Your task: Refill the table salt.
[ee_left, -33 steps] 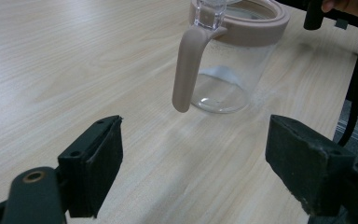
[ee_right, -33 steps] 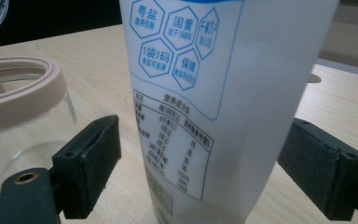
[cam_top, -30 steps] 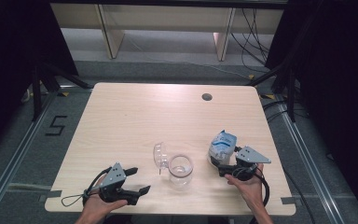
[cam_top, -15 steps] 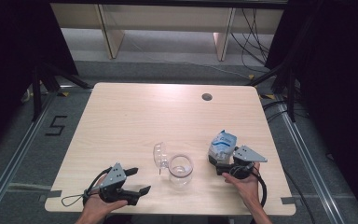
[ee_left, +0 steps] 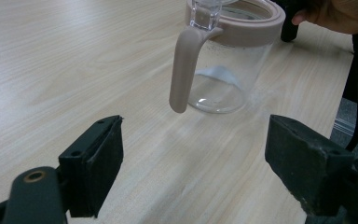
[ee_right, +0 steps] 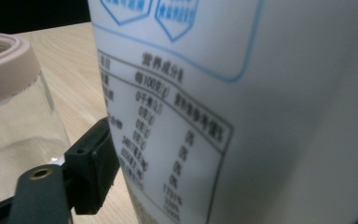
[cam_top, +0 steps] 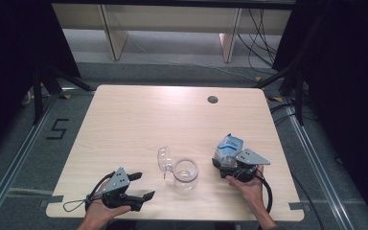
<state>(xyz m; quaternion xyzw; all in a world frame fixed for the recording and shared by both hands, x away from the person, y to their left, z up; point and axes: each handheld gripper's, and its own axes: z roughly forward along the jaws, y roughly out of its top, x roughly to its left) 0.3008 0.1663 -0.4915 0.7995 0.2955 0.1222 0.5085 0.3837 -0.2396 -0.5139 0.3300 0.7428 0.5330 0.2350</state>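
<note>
As right tongs [cam_top: 224, 165] close round pouch [cam_top: 229, 147] | left tongs [cam_top: 142, 186] gape, empty.

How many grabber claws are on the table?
2: the left gripper near the front left edge, jaws open, and the right gripper at the front right, around the white pouch.

Cut off and unclear around the white pouch

Beside the glass jar [ee_right: 14, 121], the white pouch [ee_right: 242, 116] runs past the picture's top, right and bottom edges, hides one jaw of the right tongs [ee_right: 135, 186], and its small print blurs.
</note>
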